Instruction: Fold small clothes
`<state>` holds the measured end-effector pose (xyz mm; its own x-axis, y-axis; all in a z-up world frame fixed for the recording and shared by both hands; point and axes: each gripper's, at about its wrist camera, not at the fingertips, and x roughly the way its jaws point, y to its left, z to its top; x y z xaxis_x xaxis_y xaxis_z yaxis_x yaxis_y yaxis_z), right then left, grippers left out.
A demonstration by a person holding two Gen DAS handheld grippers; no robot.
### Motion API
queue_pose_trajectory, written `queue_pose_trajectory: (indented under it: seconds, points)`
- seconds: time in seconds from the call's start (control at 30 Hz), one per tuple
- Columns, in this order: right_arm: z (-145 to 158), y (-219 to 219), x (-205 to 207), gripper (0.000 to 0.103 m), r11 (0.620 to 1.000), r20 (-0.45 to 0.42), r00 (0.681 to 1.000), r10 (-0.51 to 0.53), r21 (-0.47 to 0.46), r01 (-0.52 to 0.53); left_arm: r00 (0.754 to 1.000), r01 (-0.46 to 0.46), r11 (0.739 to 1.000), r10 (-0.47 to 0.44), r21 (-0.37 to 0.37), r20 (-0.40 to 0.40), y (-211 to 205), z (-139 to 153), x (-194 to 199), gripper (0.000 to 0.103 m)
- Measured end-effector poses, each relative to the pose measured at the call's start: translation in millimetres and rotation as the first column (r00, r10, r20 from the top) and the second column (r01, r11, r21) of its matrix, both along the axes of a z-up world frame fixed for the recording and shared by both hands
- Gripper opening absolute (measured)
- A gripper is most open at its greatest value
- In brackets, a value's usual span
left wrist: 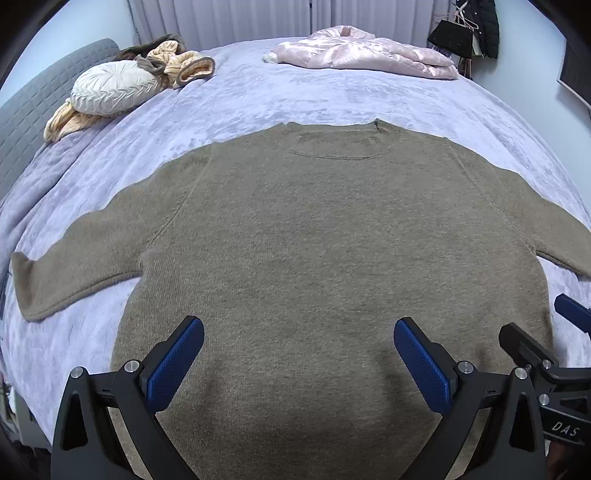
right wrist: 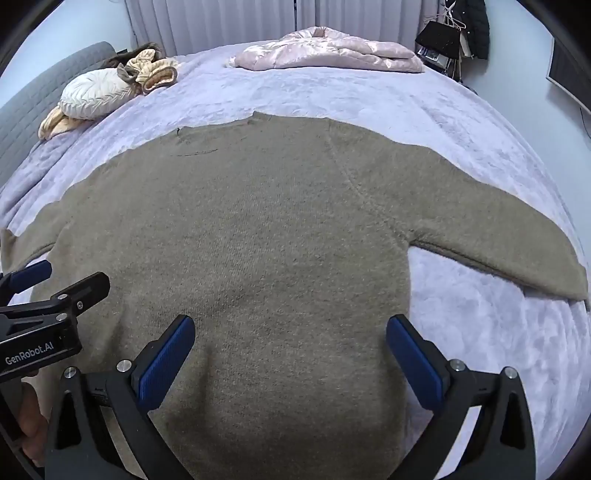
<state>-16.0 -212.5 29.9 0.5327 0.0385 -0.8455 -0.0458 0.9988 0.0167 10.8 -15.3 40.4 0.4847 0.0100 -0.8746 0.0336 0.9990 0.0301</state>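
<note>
The lower hem of the sweater (left wrist: 295, 258) falls below the frame in both views, hidden behind the tongs, and in the left wrist view its right sleeve runs off the edge. In the right wrist view the left cuff is cut off at the frame edge. The sweater is a plain olive-brown knit, lying flat and spread out on the bed, neckline away from the cameras, both sleeves stretched outward and angled slightly down. The left gripper (left wrist: 298, 354) hovers above the lower body of the garment with its blue pads wide apart, holding nothing. The right gripper (right wrist: 290, 350) does likewise, its jaws spread and empty, just beside the left one. The lavender plush blanket (left wrist: 258, 96) covers the bed. At the far left sit a round pleated cushion (left wrist: 110, 86) and a striped tan garment (left wrist: 177, 62); a pink quilted jacket (left wrist: 362, 53) lies at the far edge, before pale curtains (left wrist: 229, 16)
</note>
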Motion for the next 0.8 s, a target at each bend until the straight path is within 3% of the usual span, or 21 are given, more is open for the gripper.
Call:
queue_pose_trajectory:
  seconds: [0.33,0.67,0.8]
  points:
    - [15.4,-26.1,7.8,0.103,0.998,0.028,0.999,-0.046,0.040,0.045,0.999,0.034,0.999,-0.034,0.001,0.004,-34.4,0.2,4.7,0.103]
    - [19.4,-67.8,11.1,0.103,0.989,0.088,0.988,-0.130,0.084,0.122,0.995,0.082,0.991,-0.087,0.105,0.043,-76.1,3.7,10.7,0.103]
    - [21.0,-86.9,12.3,0.103,0.984,0.081,0.983,-0.165,0.087,0.158,0.994,0.101,0.993,-0.104,0.067,0.040,-90.3,6.6,14.0,0.103]
